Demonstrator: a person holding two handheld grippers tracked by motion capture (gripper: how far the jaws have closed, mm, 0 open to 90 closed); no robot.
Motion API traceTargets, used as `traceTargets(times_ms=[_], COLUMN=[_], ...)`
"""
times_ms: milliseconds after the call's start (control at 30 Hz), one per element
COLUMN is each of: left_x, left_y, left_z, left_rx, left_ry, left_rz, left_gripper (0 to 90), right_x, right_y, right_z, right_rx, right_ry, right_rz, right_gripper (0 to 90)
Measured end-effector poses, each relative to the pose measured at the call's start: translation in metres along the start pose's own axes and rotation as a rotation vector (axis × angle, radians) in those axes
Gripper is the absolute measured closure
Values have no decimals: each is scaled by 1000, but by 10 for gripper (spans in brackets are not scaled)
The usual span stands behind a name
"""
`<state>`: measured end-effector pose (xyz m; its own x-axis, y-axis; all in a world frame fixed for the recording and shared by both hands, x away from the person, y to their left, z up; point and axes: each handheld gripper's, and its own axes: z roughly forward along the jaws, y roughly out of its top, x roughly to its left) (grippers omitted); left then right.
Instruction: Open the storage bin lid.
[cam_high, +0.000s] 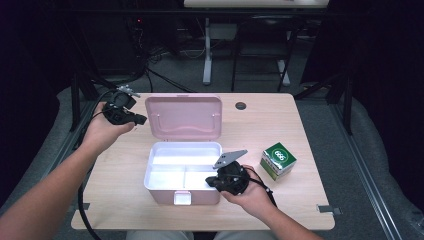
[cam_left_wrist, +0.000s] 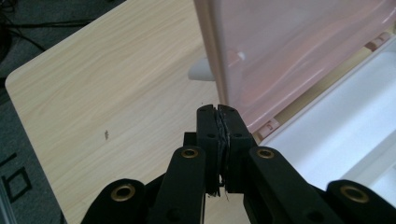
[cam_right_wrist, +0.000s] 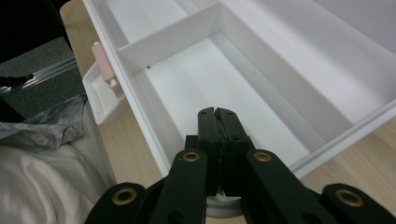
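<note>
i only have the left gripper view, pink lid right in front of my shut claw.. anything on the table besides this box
Observer: Yes, a small green and white carton stands on the table, to the right of the box in the high view.
Operator: where's the other claw
Observer: The right claw hangs shut over the box's front right compartment, as the right gripper view shows.
Operator: anything in that compartment
Observer: No, its white floor is bare.
Operator: is the lid fully up
Observer: The pink lid stands open behind the white tray, and the left claw sits just off the lid's left edge in the high view.
</note>
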<state>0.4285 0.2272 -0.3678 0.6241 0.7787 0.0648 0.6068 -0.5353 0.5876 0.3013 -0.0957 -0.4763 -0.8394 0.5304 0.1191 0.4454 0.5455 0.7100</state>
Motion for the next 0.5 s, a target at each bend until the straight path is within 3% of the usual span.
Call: traceTargets(times_ms=[500], left_x=[-1], left_y=[-1], left_z=[7], left_rx=[59], left_ry=[-7], left_rz=[20], left_gripper=[857], right_x=[0], right_y=[0], right_z=[0], right_rx=[-2], right_ry=[-2], right_rz=[-1], right_gripper=[897])
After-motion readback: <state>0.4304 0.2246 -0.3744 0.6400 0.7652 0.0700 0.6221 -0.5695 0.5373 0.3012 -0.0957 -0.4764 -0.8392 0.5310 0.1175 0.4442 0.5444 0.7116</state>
